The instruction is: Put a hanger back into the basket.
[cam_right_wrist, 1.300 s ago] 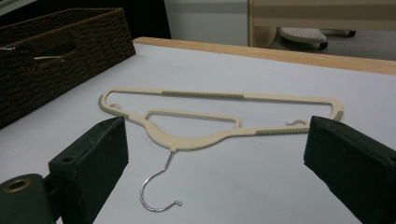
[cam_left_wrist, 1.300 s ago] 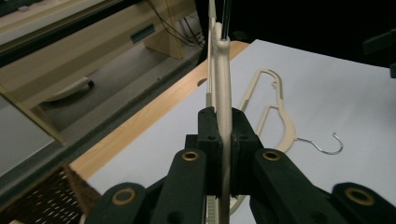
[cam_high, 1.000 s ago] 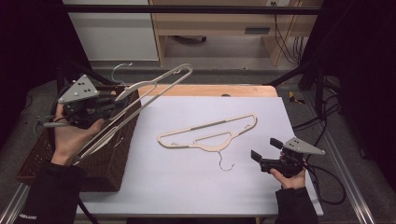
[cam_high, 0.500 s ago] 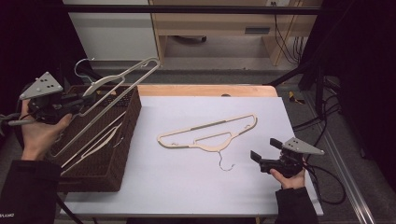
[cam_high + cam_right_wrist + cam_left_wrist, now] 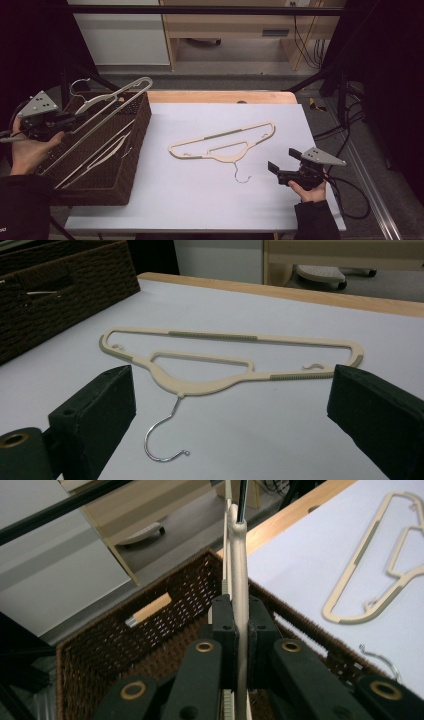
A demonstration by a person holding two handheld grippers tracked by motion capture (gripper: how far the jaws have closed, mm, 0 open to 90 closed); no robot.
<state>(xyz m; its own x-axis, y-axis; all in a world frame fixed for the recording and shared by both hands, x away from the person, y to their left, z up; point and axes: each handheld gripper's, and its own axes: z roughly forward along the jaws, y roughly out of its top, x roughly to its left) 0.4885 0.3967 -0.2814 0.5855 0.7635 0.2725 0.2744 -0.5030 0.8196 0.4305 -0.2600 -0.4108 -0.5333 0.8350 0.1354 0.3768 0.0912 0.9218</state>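
A person's left hand holds my left gripper (image 5: 67, 120) over a brown wicker basket (image 5: 142, 125). It is shut on a cream hanger (image 5: 112, 100) that slants up over the basket's far end. In the left gripper view the jaws pinch that hanger (image 5: 240, 570) edge-on above the basket (image 5: 100, 645). Another hanger (image 5: 100, 155) lies inside the basket. A third cream hanger (image 5: 225, 142) lies flat mid-table, its metal hook (image 5: 242, 177) toward the person. My right gripper (image 5: 274, 169) rests open on the table right of the hook. Its jaws frame this hanger (image 5: 225, 365), which lies beyond them, untouched.
The white tabletop (image 5: 200, 200) has a wooden far edge (image 5: 220, 96). Beyond it stand a wooden desk (image 5: 240, 30) and a white cabinet (image 5: 120, 35). Cables (image 5: 345, 135) trail down the right side. A black frame bar (image 5: 200, 10) crosses overhead.
The left hand carried its hanger leftward off the table side, then lowered it over the basket. The right gripper and the table hanger stayed put.
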